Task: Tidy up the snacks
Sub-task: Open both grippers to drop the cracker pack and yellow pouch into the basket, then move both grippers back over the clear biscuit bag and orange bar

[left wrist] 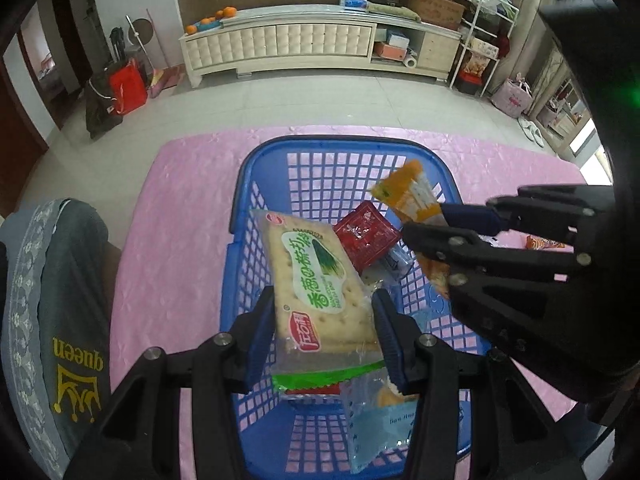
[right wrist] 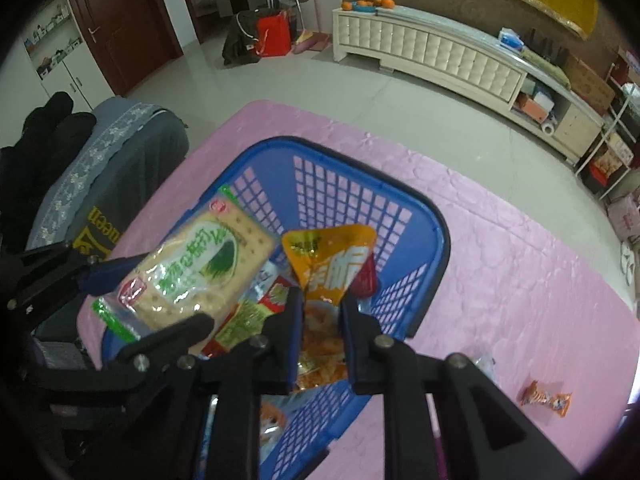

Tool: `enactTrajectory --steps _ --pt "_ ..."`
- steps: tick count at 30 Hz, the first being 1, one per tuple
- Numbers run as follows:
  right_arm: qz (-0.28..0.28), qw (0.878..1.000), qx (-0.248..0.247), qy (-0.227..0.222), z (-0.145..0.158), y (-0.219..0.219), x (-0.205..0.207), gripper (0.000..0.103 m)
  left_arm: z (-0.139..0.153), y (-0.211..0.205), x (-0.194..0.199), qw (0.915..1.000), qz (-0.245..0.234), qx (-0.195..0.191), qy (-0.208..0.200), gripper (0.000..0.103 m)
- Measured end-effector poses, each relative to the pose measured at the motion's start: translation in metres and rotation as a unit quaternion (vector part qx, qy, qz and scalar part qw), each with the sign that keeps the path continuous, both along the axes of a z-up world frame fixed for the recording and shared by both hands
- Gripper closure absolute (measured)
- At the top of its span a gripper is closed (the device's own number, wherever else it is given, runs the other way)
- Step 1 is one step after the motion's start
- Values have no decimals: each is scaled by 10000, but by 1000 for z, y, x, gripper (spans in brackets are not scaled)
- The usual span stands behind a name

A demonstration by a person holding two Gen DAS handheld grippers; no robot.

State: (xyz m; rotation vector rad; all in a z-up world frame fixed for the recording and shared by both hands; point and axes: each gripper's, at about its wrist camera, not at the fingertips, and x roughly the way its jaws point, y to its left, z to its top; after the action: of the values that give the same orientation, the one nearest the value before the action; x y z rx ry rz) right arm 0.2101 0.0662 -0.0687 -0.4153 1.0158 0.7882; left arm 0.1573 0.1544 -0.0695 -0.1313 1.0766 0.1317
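Fingers (left wrist: 385, 332) clamp snack packets above a blue basket (left wrist: 244, 216) on pink tablecloth (left wrist: 176, 216), cream cabinet (left wrist: 280, 46) behind.

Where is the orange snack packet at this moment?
The orange packet is held in the right gripper, above the blue basket, just right of the cracker pack in the left gripper.

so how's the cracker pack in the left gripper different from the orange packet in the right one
The cracker pack is broad and flat, clear-wrapped with green print; the orange packet is narrower and opaque orange. The left gripper grips the cracker pack across its width, while the right gripper pinches the orange packet partway along its length. Both are held over the blue basket.
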Motion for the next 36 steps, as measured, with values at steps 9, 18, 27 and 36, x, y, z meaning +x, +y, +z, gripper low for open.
enactTrajectory --steps 9,18,27,36 --pt "-180 9995 145 -207 4 -8 5 25 -12 -4 3 9999 -31 35 99 58" --pt "-552 9984 87 15 1 -42 3 21 -11 -21 4 9998 -180 -22 92 58" --pt "-1164 9920 214 442 -5 -84 13 21 -14 -43 12 9991 -424 38 18 58" --pt "-1445 9872 295 612 -2 -113 14 21 -6 -58 14 9982 -598 89 -16 37"
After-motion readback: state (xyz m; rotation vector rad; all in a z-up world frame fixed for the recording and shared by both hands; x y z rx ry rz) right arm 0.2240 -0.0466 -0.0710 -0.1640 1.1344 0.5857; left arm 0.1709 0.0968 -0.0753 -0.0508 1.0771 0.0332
